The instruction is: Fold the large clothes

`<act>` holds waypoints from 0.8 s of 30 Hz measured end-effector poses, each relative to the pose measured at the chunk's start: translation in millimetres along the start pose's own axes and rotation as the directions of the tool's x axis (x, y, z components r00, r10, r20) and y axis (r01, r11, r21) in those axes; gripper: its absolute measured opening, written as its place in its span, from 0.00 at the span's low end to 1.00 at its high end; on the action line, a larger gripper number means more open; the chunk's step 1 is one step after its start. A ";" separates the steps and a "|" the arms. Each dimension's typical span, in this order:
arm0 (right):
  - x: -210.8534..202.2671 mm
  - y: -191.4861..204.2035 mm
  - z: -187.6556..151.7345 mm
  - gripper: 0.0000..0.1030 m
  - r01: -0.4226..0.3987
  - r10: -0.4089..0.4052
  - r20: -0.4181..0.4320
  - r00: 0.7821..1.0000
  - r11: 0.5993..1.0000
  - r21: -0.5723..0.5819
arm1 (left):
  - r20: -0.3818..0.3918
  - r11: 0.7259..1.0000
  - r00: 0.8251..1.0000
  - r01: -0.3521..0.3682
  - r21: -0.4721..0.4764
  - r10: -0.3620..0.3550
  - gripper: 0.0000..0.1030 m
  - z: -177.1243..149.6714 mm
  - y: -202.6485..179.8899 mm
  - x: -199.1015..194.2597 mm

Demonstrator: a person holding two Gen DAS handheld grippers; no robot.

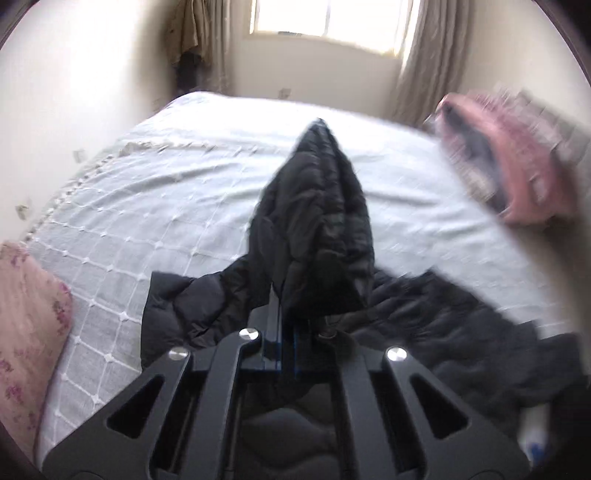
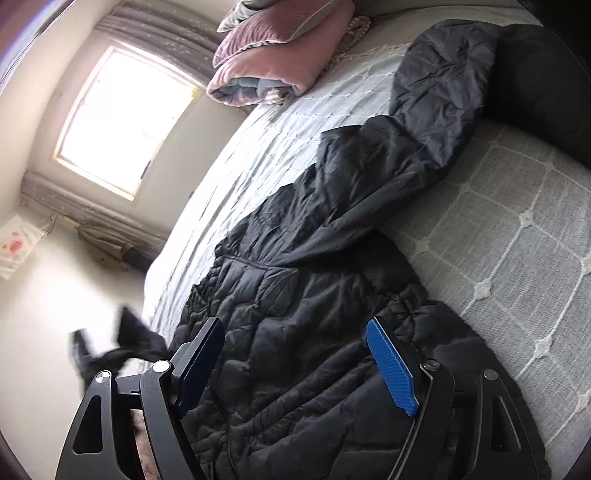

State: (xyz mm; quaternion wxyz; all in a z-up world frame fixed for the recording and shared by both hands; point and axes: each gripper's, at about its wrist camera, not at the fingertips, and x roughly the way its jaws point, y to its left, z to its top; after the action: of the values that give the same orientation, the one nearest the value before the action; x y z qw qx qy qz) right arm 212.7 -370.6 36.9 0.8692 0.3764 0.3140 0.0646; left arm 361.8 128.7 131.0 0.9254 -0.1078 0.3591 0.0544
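A black quilted puffer jacket (image 2: 295, 295) lies spread on a bed with a light grey quilted cover (image 2: 498, 240). My left gripper (image 1: 286, 332) is shut on a fold of the jacket (image 1: 317, 206) and holds it lifted, so the fabric stands up in a peak above the bed. My right gripper (image 2: 295, 365) is open, its blue-padded fingers (image 2: 391, 369) hovering just over the jacket's lower body with nothing between them. A sleeve (image 2: 436, 81) stretches toward the far end of the bed.
A folded pink blanket (image 2: 280, 48) sits on the bed's far corner; it also shows in the left wrist view (image 1: 513, 162). A pink floral pillow (image 1: 29, 332) lies at the left edge. A bright window (image 1: 325, 22) with curtains is behind the bed.
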 end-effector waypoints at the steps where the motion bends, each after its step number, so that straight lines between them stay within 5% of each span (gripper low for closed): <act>1: 1.3 1.1 -0.8 0.78 0.002 -0.002 -0.004 1.000 1.000 -0.002 | 0.021 0.999 0.999 0.045 -0.009 -0.045 0.05 -1.1 3.5 -14.0; 3: 3.7 1.1 -1.6 0.78 -0.003 0.003 -0.012 1.000 1.000 0.006 | 0.062 0.986 0.984 0.166 0.000 -0.165 0.05 -5.2 8.2 -42.8; 7: 7.0 -2.8 -3.2 0.78 -0.008 0.009 -0.023 1.000 1.000 0.030 | 0.115 0.919 0.914 0.395 -0.025 -0.389 0.05 -9.6 1.5 -69.1; 12: 7.2 -11.6 -0.4 0.78 -0.023 0.025 -0.028 0.999 0.998 0.060 | 0.093 0.875 0.873 0.484 -0.035 -0.479 0.05 -7.2 -26.0 -58.2; 16: 2.9 -18.1 4.9 0.78 -0.021 0.022 -0.014 1.000 0.997 0.076 | 0.008 0.915 0.916 0.400 0.044 -0.401 0.05 -25.9 -55.0 -34.0; 18: 2.3 -19.9 5.8 0.78 -0.026 0.028 -0.016 0.999 0.996 0.086 | -0.033 0.919 0.919 0.394 0.024 -0.393 0.05 -35.6 -53.5 -19.0; 24: 3.2 -17.8 7.1 0.78 -0.041 0.044 -0.032 0.999 0.997 0.073 | 0.107 0.915 0.927 0.374 -0.154 -0.361 0.05 -28.7 6.1 -38.7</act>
State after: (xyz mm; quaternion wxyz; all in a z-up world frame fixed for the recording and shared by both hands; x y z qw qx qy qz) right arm 217.2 -386.5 26.6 0.8481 0.4129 0.3227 0.0781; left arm 313.5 126.9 135.5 0.9195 -0.2504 0.2908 -0.0856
